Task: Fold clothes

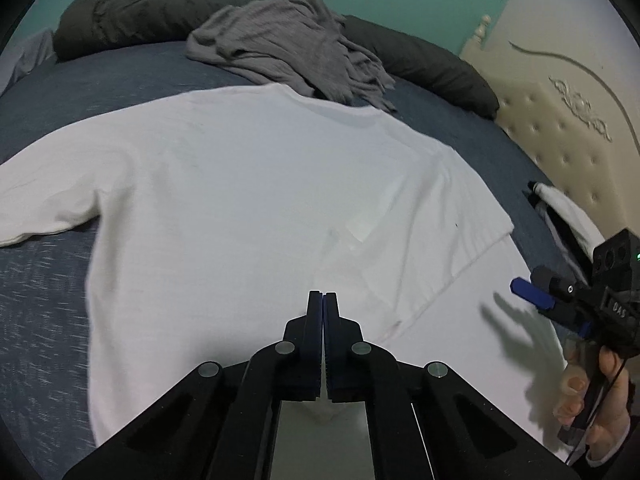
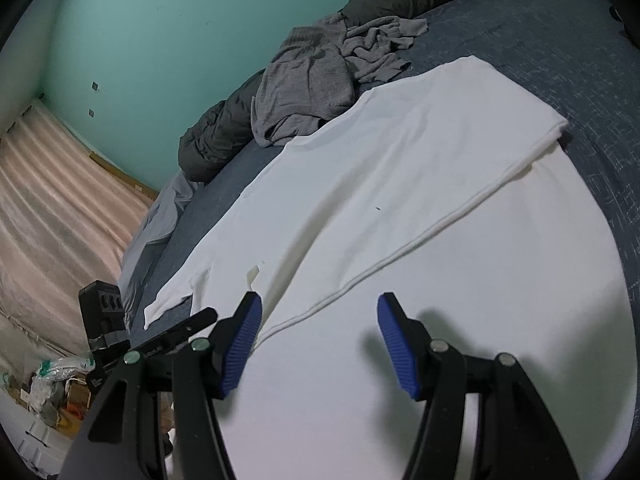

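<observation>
Shirt (image 2: 400, 184) lies lengthwise ahead; R gripper (image 2: 320, 336) gapes wide just above folded sleeve's hem (image 2: 360, 276), L gripper (image 1: 322, 300) pinched closed, empty.

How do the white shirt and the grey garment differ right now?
The white shirt lies spread flat across the bed, one side folded over; the grey garment sits crumpled in a heap. The white shirt is nearest the hand-held grippers; the grey garment lies beyond it, against the dark duvet. Neither is gripped.
</observation>
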`<state>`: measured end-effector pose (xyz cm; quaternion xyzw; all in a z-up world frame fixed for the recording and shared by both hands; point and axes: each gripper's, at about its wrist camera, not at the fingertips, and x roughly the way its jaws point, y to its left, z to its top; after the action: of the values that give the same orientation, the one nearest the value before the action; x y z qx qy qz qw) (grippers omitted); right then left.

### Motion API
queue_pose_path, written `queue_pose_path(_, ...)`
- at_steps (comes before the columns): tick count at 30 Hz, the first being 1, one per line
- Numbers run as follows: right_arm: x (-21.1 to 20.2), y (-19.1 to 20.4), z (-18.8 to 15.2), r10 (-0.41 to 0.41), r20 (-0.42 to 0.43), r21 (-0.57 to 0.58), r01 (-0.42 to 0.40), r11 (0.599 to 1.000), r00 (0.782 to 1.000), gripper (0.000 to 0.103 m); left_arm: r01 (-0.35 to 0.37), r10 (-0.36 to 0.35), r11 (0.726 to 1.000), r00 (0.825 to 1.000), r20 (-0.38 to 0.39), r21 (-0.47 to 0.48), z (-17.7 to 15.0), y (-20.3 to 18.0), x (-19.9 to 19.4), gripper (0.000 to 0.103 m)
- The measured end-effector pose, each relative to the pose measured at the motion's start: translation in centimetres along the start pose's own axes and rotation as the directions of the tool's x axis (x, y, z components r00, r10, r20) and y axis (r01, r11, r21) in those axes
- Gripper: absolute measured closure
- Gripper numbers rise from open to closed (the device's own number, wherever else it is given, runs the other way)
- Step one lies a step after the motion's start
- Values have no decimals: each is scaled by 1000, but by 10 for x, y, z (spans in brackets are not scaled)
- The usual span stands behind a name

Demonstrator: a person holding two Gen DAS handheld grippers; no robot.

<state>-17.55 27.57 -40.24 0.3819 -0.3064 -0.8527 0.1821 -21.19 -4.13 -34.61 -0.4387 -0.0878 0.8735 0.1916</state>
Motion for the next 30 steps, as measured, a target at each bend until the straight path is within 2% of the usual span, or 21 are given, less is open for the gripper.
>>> queue_pose_path(2,0,0,0,-1,1,4,1,1000,1000,42,16,-15,1000,1000,4,-21,0,5,-4,103)
queue_pose_path(5,3,1,-1,5,-5,8,-5,1000,1000,42,20,-20,1000,1000,-16,15,-1,-7,-2,99)
queue_pose_path(6,5,1,-1,5,-8,5,-5,1000,1000,42,20,-19,999,1000,-25,34,-4,-15,0,89)
queue_pose_path(7,5,2,-1,5,-10,4,-5,1000,1000,42,19,-18,999,999,-32,50,-5,-22,3,68)
queue_pose_path(9,6,2,-2,5,-14,1,-5,1000,1000,42,20,-17,998,999,-45,64,-8,-32,8,46)
queue_pose_path(10,6,2,-2,4,-14,0,-4,1000,1000,42,24,-21,997,999,-49,68,-9,-36,9,45)
queue_pose_path(14,6,-1,-2,1,-12,10,-1,1000,1000,42,20,-13,993,998,-60,115,-11,-49,15,45)
queue_pose_path(15,6,-2,-2,2,-13,14,-2,1000,1000,42,20,-13,993,998,-61,117,-11,-48,16,50)
queue_pose_path(16,6,-3,-2,3,-14,17,-3,1000,1000,42,17,-10,993,998,-64,119,-12,-48,17,63)
queue_pose_path(17,6,-4,-2,4,-15,18,-4,1000,1000,42,8,0,993,998,-70,117,-12,-46,18,71)
queue_pose_path(18,6,-4,-1,5,-16,19,-5,1000,1000,42,0,9,993,997,-75,116,-12,-44,20,88)
queue_pose_path(19,6,-3,-1,6,-17,19,-5,1000,1000,42,-3,12,993,997,-76,116,-13,-43,21,99)
queue_pose_path(26,8,-3,0,10,-21,21,-10,1000,1000,42,4,-2,996,1000,-24,89,-6,-30,7,101)
queue_pose_path(30,9,-2,1,11,-20,22,-10,1000,1000,42,8,-9,1000,999,33,19,2,-6,-18,101)
